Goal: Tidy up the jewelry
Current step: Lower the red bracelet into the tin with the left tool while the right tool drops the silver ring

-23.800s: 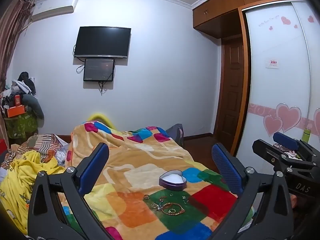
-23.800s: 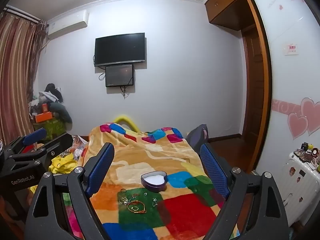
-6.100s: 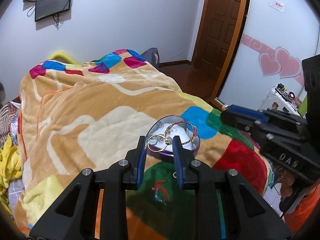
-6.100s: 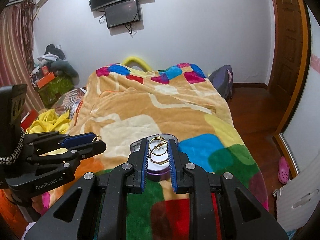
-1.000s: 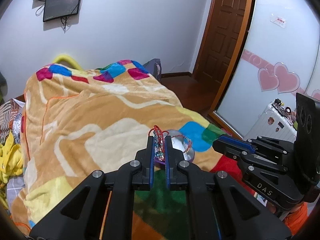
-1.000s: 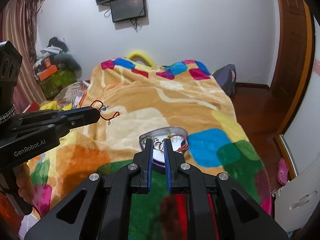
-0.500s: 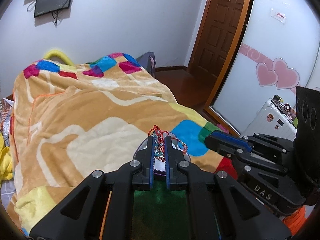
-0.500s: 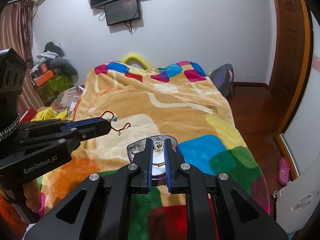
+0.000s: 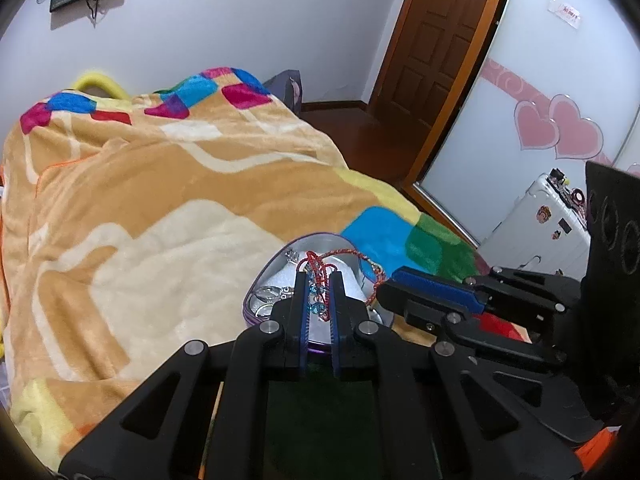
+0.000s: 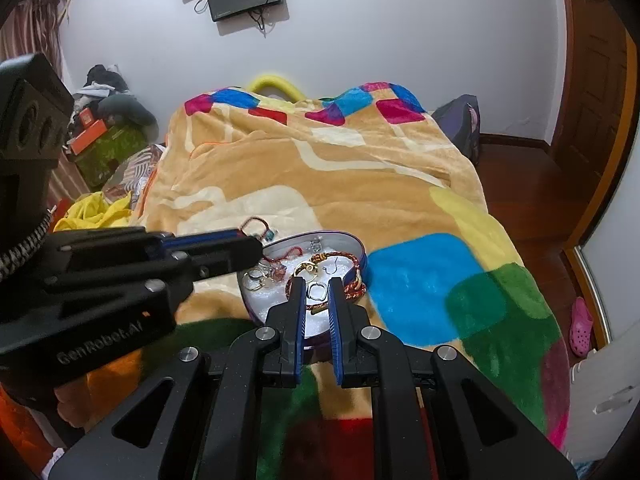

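A purple heart-shaped box (image 9: 256, 292) (image 10: 356, 246) with a white lining lies on the bed and holds rings, a gold bangle (image 10: 306, 269) and a braided bracelet (image 10: 354, 285). My left gripper (image 9: 318, 276) is shut on a red cord bracelet (image 9: 316, 266) with blue beads, held just over the box's left edge; it also shows in the right wrist view (image 10: 256, 226). My right gripper (image 10: 317, 282) is slightly parted over the box with a small silver ring (image 10: 317, 291) between its fingers; whether it grips the ring is unclear.
The box sits on a colourful patchwork blanket (image 10: 320, 176) covering the bed. A white suitcase (image 9: 540, 228) stands at the right by the sliding wardrobe. Clothes and boxes (image 10: 104, 128) pile up at the left. The wooden floor and door lie beyond the bed's right side.
Both grippers have come down and closer to the heart box. The left one still holds the red cord bracelet, now at the box's edge. The right fingers have parted slightly.
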`<state>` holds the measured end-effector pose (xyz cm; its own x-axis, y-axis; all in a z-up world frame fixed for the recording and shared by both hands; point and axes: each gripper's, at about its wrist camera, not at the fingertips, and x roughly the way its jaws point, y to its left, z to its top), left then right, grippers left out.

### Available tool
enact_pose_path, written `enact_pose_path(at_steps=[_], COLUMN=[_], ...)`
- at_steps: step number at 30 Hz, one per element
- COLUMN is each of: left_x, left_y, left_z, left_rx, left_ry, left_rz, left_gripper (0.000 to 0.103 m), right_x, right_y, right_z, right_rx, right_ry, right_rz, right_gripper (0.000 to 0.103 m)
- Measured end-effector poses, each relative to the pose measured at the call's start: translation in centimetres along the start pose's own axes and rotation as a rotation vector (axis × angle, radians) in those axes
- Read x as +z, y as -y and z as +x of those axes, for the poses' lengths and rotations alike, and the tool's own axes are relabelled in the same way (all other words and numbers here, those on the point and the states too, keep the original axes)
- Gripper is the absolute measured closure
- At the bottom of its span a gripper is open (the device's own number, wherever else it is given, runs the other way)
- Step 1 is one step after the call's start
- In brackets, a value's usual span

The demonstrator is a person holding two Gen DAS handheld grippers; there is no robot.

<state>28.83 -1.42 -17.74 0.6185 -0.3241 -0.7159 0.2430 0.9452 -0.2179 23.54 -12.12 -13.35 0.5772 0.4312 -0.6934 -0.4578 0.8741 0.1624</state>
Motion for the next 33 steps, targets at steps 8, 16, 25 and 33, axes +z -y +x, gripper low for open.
enact_pose_path(at_steps=[8, 16, 25, 33], left_x=[-0.1, -0.1, -0.1, 0.0], left_y=[-0.4, -1.0, -1.3, -0.5], left_z=[0.7, -0.2, -2.1, -5.8], left_rx=[-0.022, -0.006, 0.043, 0.07], left_ry=[-0.016, -0.002, 0.026, 0.09], left_rz=[-0.014, -0.024, -0.016, -0.002], left_gripper=[0.096, 0.096, 0.09, 0.088], right_x=[0.3, 0.6, 0.8, 1.5], right_y=[0.0, -0.1, -1.1, -1.5], right_z=[0.9, 2.0, 2.0, -0.5], right_rx=[0.009, 0.015, 0.011, -0.018], right_ry=[-0.019, -0.047, -0.081, -0.034], right_rz=[-0.02, -0.029, -0.053, -0.058], right_gripper=[0.093, 0.093, 0.077, 0.072])
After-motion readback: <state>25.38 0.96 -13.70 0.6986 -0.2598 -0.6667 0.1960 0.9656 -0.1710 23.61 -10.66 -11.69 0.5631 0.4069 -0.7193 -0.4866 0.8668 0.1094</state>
